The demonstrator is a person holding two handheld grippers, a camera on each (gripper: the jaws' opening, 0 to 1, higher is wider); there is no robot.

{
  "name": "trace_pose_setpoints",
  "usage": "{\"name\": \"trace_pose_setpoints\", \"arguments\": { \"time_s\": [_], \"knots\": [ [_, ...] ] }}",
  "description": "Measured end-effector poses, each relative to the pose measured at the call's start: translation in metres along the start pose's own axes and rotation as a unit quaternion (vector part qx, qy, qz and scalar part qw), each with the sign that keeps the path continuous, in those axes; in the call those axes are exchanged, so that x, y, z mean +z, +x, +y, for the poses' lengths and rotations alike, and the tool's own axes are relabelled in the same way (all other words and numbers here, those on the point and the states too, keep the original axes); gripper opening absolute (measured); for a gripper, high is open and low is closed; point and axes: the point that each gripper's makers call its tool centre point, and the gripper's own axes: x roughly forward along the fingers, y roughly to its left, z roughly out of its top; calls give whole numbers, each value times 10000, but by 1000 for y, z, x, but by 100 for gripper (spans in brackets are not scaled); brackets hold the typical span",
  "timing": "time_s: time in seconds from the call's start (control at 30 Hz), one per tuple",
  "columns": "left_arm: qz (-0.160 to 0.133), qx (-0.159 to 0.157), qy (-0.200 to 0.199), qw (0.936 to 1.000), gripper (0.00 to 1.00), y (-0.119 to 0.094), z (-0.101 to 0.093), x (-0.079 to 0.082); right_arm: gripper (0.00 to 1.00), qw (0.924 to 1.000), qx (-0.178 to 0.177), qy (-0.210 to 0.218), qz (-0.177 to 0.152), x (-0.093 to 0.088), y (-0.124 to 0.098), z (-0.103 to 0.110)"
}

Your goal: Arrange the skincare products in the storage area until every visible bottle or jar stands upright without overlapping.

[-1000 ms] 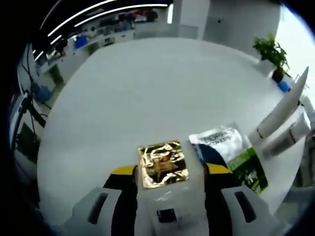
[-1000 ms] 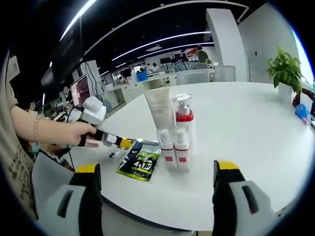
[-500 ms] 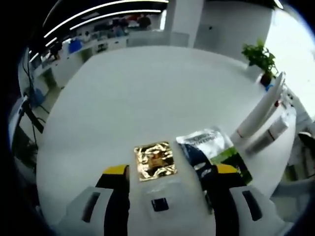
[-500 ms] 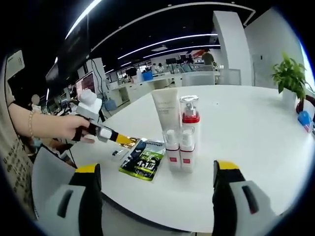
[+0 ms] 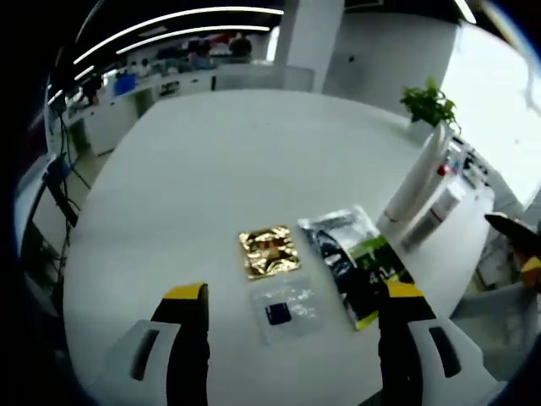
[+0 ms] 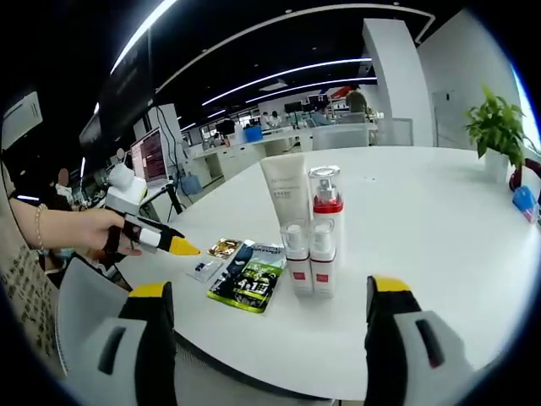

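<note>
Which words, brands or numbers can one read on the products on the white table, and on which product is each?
None can be read with certainty.
Green and black sachet: large white print, too blurred to read.
White tube: faint line of print near the top, too small.
Two small bottles: red labels, illegible.
Gold sachet: no legible print.
Clear sachet: dark square, no legible text.

A potted plant (image 6: pixel 497 127) stands at the far edge of the white table (image 6: pixel 423 220), offices beyond.
</note>
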Motion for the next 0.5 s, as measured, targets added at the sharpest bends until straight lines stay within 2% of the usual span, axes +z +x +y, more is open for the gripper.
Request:
{"name": "trace_pose_setpoints", "arguments": {
  "time_s": [0.3, 0.43, 0.5],
  "knots": [
    [-45, -152, 12, 9999, 91, -26, 1, -20, 95, 9999, 97, -28, 32, -2, 0, 3],
    [-153, -346, -77, 9993, 91, -36, -2, -23, 95, 9999, 99, -4, 17, -1, 0, 3],
    [-241, -381, 21, 9990, 93, -43, -4, -22, 95, 9999, 102, -5, 27, -2, 0, 3]
  ]
}}
